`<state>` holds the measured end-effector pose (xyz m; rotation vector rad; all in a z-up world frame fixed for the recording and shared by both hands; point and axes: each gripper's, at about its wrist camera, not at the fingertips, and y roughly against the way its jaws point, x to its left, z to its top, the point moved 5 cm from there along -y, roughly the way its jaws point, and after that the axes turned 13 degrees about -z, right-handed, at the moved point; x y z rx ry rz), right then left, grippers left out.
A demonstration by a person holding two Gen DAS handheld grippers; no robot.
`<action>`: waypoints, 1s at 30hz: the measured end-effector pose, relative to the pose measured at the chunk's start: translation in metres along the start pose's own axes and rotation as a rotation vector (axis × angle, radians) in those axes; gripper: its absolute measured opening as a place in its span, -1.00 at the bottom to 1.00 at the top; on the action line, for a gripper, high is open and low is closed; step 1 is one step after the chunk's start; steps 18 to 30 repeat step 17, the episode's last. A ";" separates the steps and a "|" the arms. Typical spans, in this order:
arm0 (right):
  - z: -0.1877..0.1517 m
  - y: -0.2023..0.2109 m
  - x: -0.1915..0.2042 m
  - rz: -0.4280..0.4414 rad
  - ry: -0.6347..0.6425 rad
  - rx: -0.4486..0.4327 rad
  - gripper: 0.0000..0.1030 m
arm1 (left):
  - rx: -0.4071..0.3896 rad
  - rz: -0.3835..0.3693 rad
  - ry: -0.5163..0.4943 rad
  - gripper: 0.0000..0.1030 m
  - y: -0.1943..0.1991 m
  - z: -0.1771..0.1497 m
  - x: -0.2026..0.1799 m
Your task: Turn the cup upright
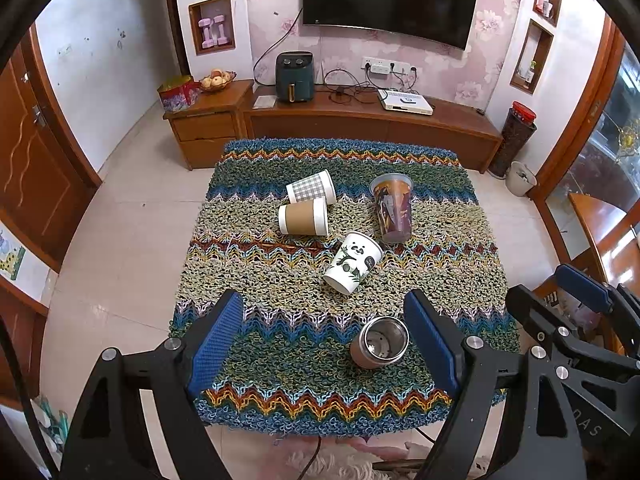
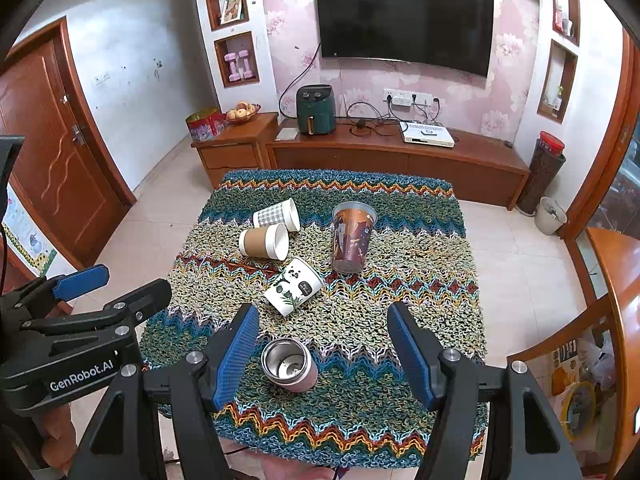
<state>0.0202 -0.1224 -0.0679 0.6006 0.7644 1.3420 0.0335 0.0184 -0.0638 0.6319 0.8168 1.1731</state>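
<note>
Several cups sit on a knitted zigzag mat (image 1: 280, 280) (image 2: 400, 300). A panda cup (image 1: 353, 263) (image 2: 294, 285), a brown-sleeved cup (image 1: 303, 218) (image 2: 264, 241) and a checked cup (image 1: 311, 187) (image 2: 277, 215) lie on their sides. A tall dark printed cup (image 1: 392, 208) (image 2: 352, 238) and a small steel cup (image 1: 380, 342) (image 2: 289, 364) stand upright. My left gripper (image 1: 328, 312) is open and empty above the mat's near edge. My right gripper (image 2: 323, 320) is open and empty, the steel cup by its left finger.
A wooden TV cabinet (image 1: 360, 120) (image 2: 392, 156) with an air fryer (image 1: 294, 76) stands behind the table. A wooden door (image 2: 52, 152) is at the left. A tall jar (image 2: 544, 172) and a white bucket (image 2: 551, 215) stand at the right.
</note>
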 end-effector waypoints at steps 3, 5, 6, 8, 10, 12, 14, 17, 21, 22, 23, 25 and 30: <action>0.001 0.000 0.000 -0.001 -0.002 -0.002 0.31 | -0.006 0.002 -0.003 0.65 0.000 0.001 0.000; 0.001 0.000 -0.001 -0.001 -0.006 -0.006 0.31 | -0.010 0.004 -0.003 0.65 0.000 0.002 0.001; 0.002 0.001 -0.001 -0.003 -0.008 -0.011 0.31 | -0.013 0.004 -0.003 0.65 0.001 0.002 0.001; 0.004 0.004 -0.001 -0.006 -0.010 -0.028 0.31 | -0.023 0.006 -0.005 0.65 0.003 0.003 0.000; 0.007 0.006 -0.001 -0.007 -0.010 -0.041 0.31 | -0.030 0.006 -0.007 0.65 0.005 0.005 0.000; 0.008 0.007 -0.001 -0.007 -0.007 -0.046 0.31 | -0.038 0.005 -0.010 0.65 0.006 0.006 -0.001; 0.009 0.007 -0.001 -0.008 -0.004 -0.049 0.31 | -0.045 0.005 -0.012 0.65 0.008 0.007 -0.002; 0.010 0.009 -0.002 -0.009 -0.005 -0.059 0.31 | -0.058 0.005 -0.018 0.65 0.011 0.009 -0.002; 0.010 0.009 -0.002 -0.009 -0.005 -0.059 0.31 | -0.058 0.005 -0.018 0.65 0.011 0.009 -0.002; 0.010 0.009 -0.002 -0.009 -0.005 -0.059 0.31 | -0.058 0.005 -0.018 0.65 0.011 0.009 -0.002; 0.010 0.009 -0.002 -0.009 -0.005 -0.059 0.31 | -0.058 0.005 -0.018 0.65 0.011 0.009 -0.002; 0.010 0.009 -0.002 -0.009 -0.005 -0.059 0.31 | -0.058 0.005 -0.018 0.65 0.011 0.009 -0.002; 0.010 0.009 -0.002 -0.009 -0.005 -0.059 0.31 | -0.058 0.005 -0.018 0.65 0.011 0.009 -0.002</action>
